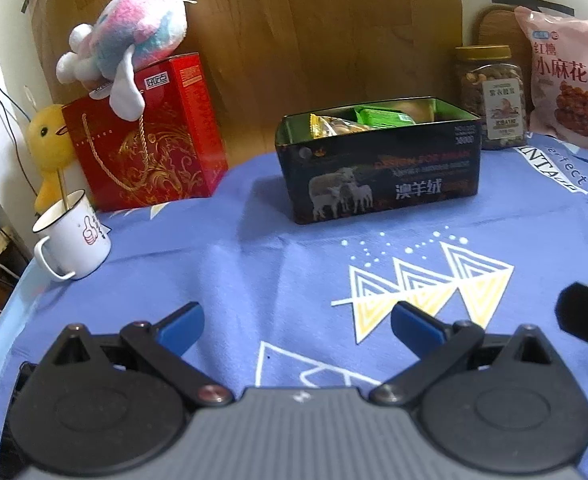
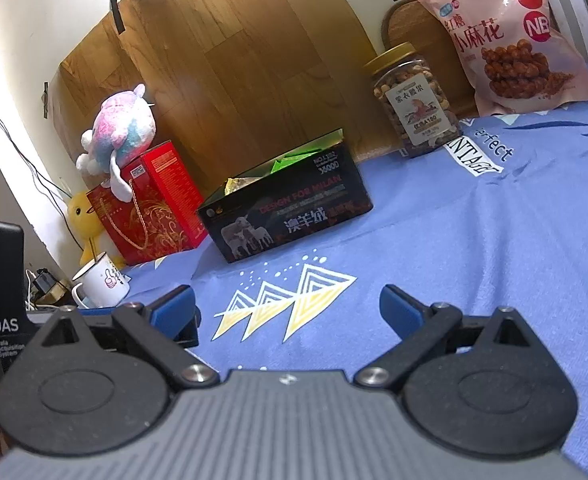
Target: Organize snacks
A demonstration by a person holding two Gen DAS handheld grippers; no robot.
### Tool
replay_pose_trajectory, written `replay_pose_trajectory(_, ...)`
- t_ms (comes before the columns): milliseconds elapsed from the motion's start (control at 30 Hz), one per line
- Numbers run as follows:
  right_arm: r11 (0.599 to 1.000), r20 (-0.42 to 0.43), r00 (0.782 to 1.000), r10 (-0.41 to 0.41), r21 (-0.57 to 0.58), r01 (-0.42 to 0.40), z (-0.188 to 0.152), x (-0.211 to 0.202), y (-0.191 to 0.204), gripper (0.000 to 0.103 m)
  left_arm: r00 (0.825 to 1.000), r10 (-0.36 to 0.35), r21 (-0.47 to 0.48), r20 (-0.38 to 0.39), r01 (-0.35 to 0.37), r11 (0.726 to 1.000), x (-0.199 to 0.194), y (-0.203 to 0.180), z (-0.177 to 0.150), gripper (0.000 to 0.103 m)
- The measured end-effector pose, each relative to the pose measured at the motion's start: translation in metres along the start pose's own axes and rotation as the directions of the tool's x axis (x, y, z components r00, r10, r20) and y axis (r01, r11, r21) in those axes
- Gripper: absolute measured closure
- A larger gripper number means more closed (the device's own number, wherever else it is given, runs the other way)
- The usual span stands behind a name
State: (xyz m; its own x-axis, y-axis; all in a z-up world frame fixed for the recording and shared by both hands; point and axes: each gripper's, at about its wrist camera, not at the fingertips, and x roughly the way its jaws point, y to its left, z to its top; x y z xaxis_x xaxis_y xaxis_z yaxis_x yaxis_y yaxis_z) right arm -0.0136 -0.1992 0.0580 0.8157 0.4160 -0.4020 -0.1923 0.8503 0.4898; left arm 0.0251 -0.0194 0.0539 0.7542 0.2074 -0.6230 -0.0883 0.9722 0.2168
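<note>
The snacks sit in a black tin [image 1: 378, 164] at the middle of the desk [image 1: 253, 264], open-topped so packets drop in easily; a gold packet [image 1: 332, 125] and green packets [image 1: 386, 117] already lie inside. Both the left tongs [image 1: 297, 322] and right tongs [image 2: 287, 312] hover low over the blue cloth, apart and empty. Behind the tin, a nut jar [image 2: 412, 98] and a pink snack bag [image 2: 510, 40] stand against the wall, probably next to tidy. A red gift box [image 1: 149, 136], plush toy [image 1: 133, 36] and mug [image 1: 71, 236] crowd the left; nothing blocks the reach.
</note>
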Motion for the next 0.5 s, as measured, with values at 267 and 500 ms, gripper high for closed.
replay_pose_trajectory(267,1.000,0.003,1.000,0.000,-0.003,0.000,-0.0007,-0.0001,0.0014,0.003,1.000,-0.016,0.004,-0.007,0.016,1.000,-0.0001,-0.0032,0.0004,0.000)
replay_pose_trajectory(500,1.000,0.004,1.000,-0.002,0.005,0.002,-0.0006,-0.0013,0.0004,0.003,0.999,-0.031,0.000,-0.010,0.031,1.000,-0.0002,-0.0050,0.0011,0.000)
